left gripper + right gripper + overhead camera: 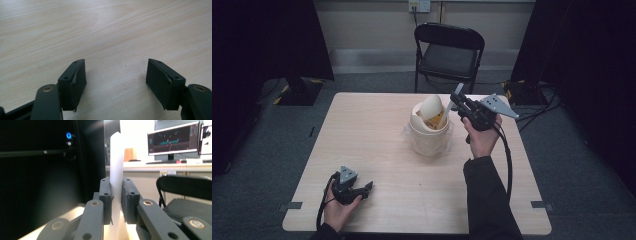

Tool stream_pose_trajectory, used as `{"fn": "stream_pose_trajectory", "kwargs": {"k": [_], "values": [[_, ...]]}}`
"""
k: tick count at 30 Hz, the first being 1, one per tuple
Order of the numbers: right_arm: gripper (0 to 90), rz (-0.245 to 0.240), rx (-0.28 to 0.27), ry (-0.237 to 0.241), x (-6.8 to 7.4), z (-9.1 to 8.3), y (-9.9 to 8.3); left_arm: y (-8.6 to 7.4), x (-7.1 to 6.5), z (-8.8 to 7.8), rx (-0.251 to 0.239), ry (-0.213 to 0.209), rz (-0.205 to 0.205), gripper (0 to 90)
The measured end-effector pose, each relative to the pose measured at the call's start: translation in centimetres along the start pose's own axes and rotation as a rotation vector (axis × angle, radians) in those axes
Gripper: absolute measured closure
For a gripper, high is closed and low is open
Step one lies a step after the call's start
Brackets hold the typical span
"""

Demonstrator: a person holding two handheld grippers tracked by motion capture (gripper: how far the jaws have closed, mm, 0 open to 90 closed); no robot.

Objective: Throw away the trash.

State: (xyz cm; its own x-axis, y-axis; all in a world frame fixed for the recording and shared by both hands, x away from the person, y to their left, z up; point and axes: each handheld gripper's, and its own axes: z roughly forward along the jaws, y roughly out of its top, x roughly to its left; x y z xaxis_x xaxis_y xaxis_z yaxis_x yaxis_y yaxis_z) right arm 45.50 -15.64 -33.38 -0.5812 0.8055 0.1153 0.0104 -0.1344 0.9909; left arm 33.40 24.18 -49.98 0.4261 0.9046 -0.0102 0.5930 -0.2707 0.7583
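**A curtained recording bay in a lab or office**

A bare, pale wood table point(377, 150) stands alone on grey carpet point(272, 150), with black curtains point(267, 35) hanging at 10 and 2 o'clock — a staged work cell, not a home. At 12 o'clock sits a black folding chair point(448, 55) against a plain wall, below a wall socket point(419, 6). Cables point(537, 107) run across the floor at 2 o'clock, and a black stand foot with striped tape point(299, 92) rests at 10 o'clock. The right gripper view looks past the curtain to a desk with a monitor point(173, 141) showing coloured traces — an office-like workstation.
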Motion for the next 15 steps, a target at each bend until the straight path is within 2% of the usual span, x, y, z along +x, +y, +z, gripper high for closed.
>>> {"fn": "stream_pose_trajectory", "kwargs": {"k": [3,7,11,13,15], "values": [[80.7,-0.002,0.048,-0.011,-0.1,0.6,-1.4,0.0,0.0,0.0,0.0,0.0,0.0,32.1],[79.1,0.004,0.076,-0.016,-0.2,0.9,-2.2,0.0,0.0,0.0,0.005,-0.003,0.003,30.7],[69.9,0.012,0.092,-0.027,-0.5,0.8,-2.7,0.0,0.0,0.0,0.005,-0.003,0.004,30.7],[68.3,0.018,0.095,-0.028,-0.6,0.6,-2.6,0.0,0.0,0.0,0.005,-0.003,0.004,30.7],[61.6,0.013,0.092,-0.042,-0.9,0.1,-2.2,0.0,0.0,0.0,0.005,-0.003,0.004,30.7]]}}
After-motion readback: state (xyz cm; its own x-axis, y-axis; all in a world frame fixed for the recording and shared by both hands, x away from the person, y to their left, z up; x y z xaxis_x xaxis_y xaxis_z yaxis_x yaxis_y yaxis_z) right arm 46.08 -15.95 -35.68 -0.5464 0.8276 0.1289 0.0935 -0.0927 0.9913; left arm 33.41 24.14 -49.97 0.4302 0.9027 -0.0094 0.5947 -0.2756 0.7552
